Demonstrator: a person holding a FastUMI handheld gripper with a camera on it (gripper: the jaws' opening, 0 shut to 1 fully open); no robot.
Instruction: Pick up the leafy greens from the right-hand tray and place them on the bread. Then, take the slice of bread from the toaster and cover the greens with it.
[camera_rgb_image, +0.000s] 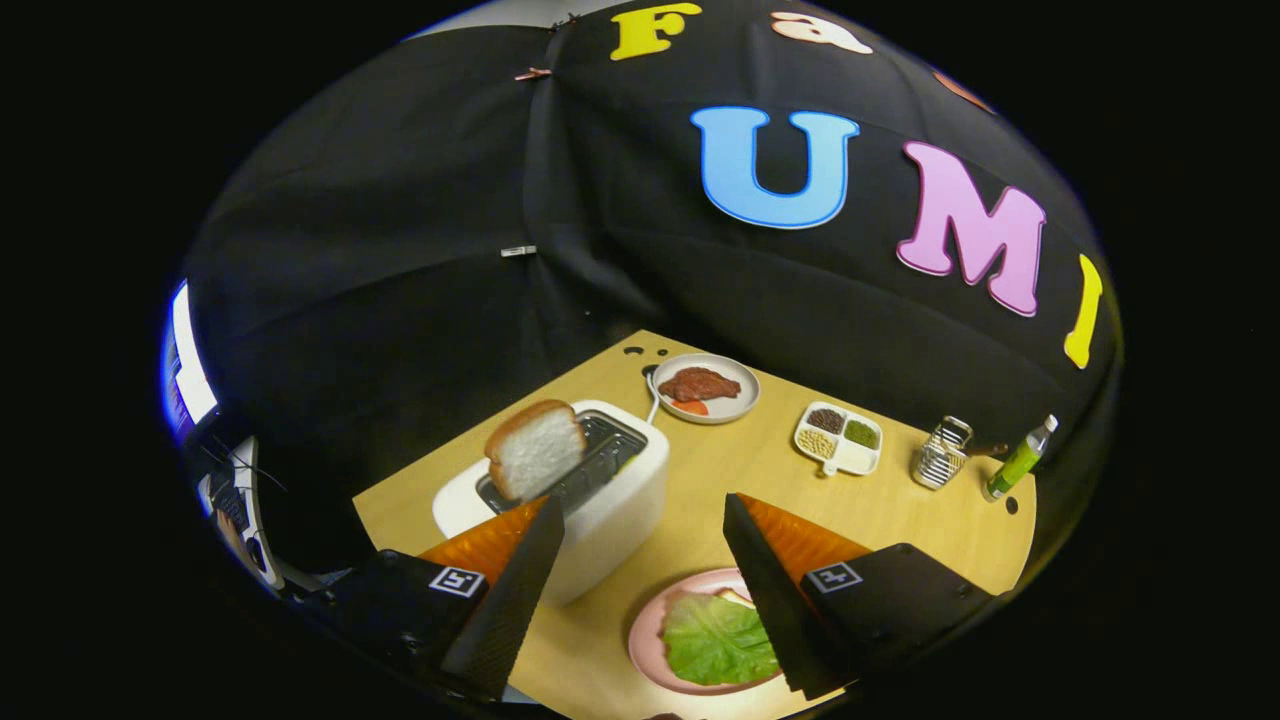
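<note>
White bread slice (535, 449) is sticking up out of the toaster (610, 500) just ahead of the left finger, while the gripper (643, 520) is hanging wide open, gripping nothing; greens (715, 640) are sitting on the pink plate (645, 635) between the fingers.

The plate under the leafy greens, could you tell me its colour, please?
Pink; the plate shows best in the gripper view.

On the wooden tabletop (900, 520), a grey plate (735, 405) at the far edge holds a brown piece of meat (697, 383) and an orange slice (690, 407). Beside it sits a white divided dish (838, 438) — three compartments filled with grains — then a metal grater (941, 453) and a green bottle (1018, 460).
</note>
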